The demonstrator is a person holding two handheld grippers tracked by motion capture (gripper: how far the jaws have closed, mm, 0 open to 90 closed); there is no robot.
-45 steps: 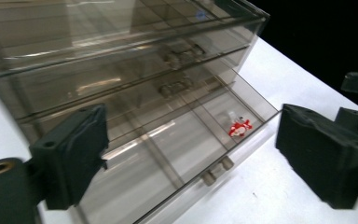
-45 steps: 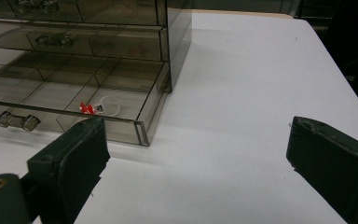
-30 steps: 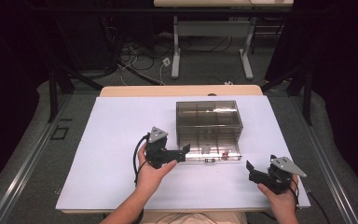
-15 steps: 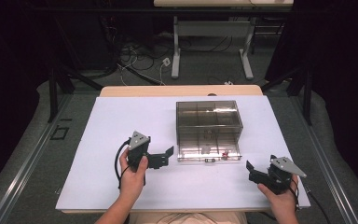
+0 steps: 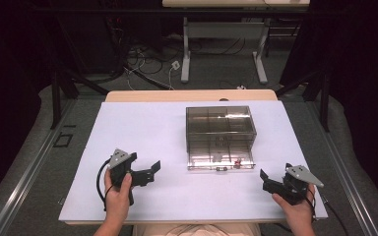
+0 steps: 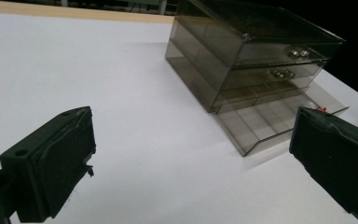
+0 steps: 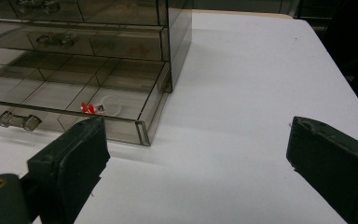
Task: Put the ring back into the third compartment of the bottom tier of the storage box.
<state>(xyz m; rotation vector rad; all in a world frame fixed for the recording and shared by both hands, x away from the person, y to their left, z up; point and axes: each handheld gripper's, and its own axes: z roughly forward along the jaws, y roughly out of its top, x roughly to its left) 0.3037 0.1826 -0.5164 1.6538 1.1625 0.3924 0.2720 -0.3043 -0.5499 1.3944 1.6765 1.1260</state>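
Bottom drawer (image 5: 220,160) of clear organizer (image 5: 220,127) pulled out, small red item (image 7: 88,108) inside; closing left. Both tools, left (image 5: 147,172) and right (image 5: 268,180), held wide open, empty.

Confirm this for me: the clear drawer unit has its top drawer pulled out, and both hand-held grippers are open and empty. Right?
Not quite. On the drawer unit the bottom drawer is pulled out; the top one is shut, as the right gripper view shows. The left hand-held gripper and right hand-held gripper are open and empty.
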